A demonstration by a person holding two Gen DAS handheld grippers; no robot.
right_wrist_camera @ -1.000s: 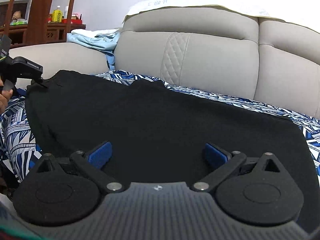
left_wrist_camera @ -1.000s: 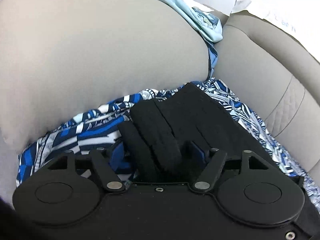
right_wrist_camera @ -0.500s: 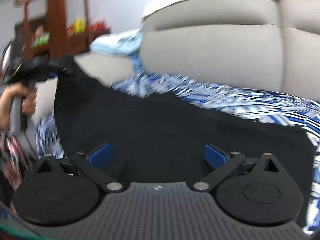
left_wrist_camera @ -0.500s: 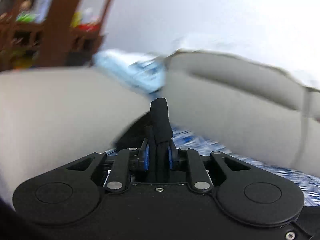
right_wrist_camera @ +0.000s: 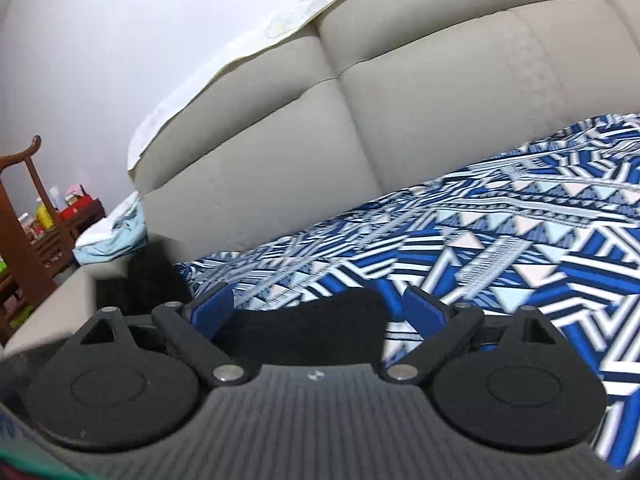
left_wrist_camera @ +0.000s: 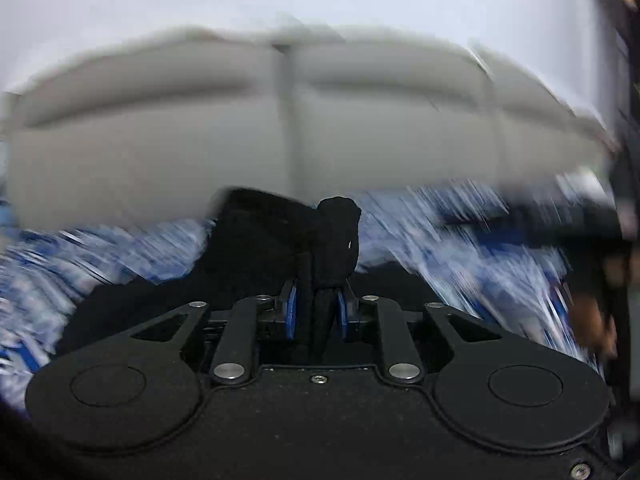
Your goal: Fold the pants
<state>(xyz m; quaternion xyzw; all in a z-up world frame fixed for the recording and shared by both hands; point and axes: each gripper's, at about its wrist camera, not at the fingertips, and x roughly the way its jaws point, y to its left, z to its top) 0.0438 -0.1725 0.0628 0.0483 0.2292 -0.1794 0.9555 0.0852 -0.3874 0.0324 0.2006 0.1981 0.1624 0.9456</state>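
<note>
The black pants (left_wrist_camera: 260, 240) lie on a blue and white patterned cloth (left_wrist_camera: 440, 232) on the sofa seat. My left gripper (left_wrist_camera: 315, 312) is shut on a bunched fold of the pants, which sticks up between the blue pads (left_wrist_camera: 291, 312). The left wrist view is blurred by motion. In the right wrist view my right gripper (right_wrist_camera: 318, 304) is open, with a black edge of the pants (right_wrist_camera: 304, 328) lying between its blue pads (right_wrist_camera: 212, 308), which do not clamp it.
The grey sofa backrest (right_wrist_camera: 360, 120) runs behind the patterned cloth (right_wrist_camera: 520, 232). Light blue clothes (right_wrist_camera: 108, 236) lie on the sofa arm at left. A wooden shelf (right_wrist_camera: 24, 224) with bottles stands at far left. A hand shows at the right edge (left_wrist_camera: 592, 320).
My left gripper closed on the pants' edge, lifted it and swung right. My right gripper swung away to the right, so most of the pants left its view.
</note>
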